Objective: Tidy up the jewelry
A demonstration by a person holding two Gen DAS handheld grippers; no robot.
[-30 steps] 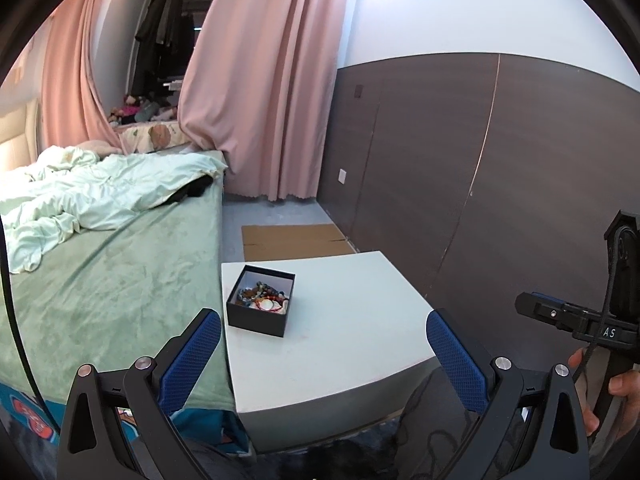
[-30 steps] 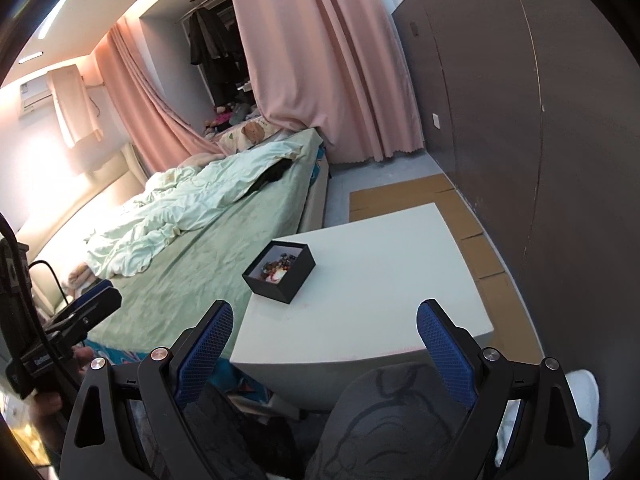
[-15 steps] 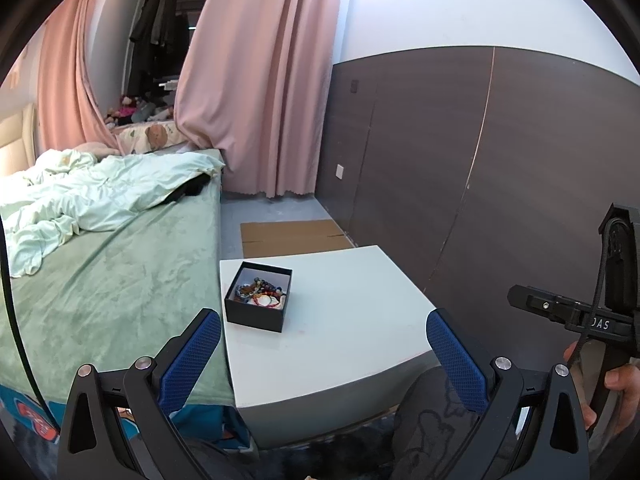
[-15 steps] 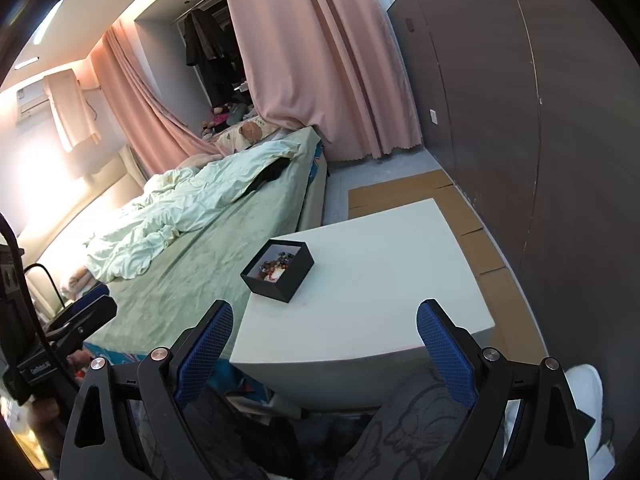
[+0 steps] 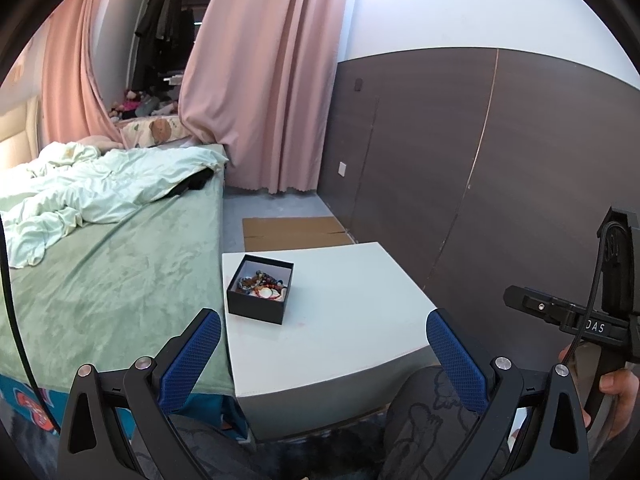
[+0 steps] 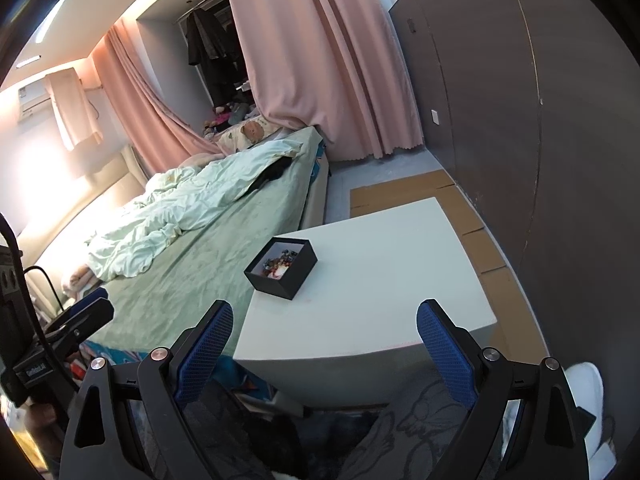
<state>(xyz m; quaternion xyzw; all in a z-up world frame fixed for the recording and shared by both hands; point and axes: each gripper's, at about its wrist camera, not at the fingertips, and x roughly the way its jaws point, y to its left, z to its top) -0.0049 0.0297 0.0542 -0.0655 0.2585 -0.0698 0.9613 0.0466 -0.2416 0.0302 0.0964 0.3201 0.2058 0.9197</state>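
I hold the left tool (image 5: pixel 323 346) with its blue fingers spread wide and nothing between them. Ahead of it and slightly left, the black jewelry box (image 5: pixel 260 288) sits on the white bench (image 5: pixel 352 312), lid off, beads and bracelets heaped inside. My right tool (image 6: pixel 325 338) is likewise gaping and empty; the box (image 6: pixel 281 268) lies ahead of it and left, near the bench's (image 6: pixel 380 280) edge beside the bed (image 6: pixel 192 264). Both tools are well short of the box.
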